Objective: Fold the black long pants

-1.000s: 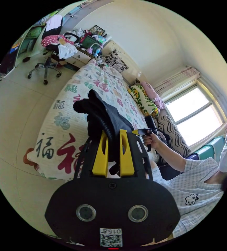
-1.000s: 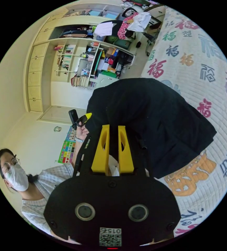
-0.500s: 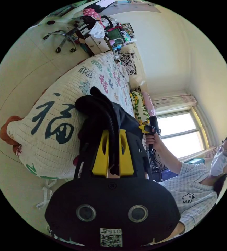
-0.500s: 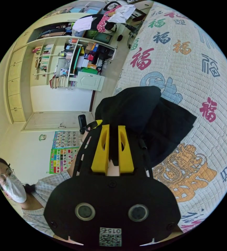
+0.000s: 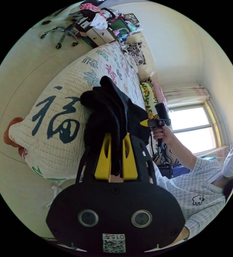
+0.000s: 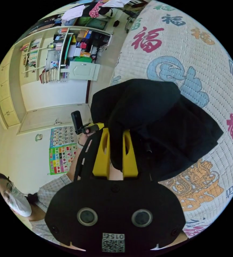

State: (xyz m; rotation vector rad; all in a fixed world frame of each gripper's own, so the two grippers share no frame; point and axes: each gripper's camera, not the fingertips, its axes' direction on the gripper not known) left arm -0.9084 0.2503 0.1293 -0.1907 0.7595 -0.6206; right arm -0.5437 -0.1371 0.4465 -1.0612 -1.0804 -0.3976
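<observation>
Matt black cloth long pants (image 6: 159,117), soft and thickly bunched, with a ribbed waistband edge (image 5: 115,125). Underneath, cream quilted cotton bed cover (image 6: 199,45), stitched in a rough grid and printed with coloured characters. Smooth matt yellow plastic fingers (image 5: 105,158) on a dull black plastic gripper body (image 5: 115,211). Beyond the bed cover, glossy pale floor tiles (image 5: 11,80).

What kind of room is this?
It looks like a bedroom in a home. There is a bed with a quilted cover, pillows by the wall, and shelves full of books. Black pants lie on the bed.
</observation>
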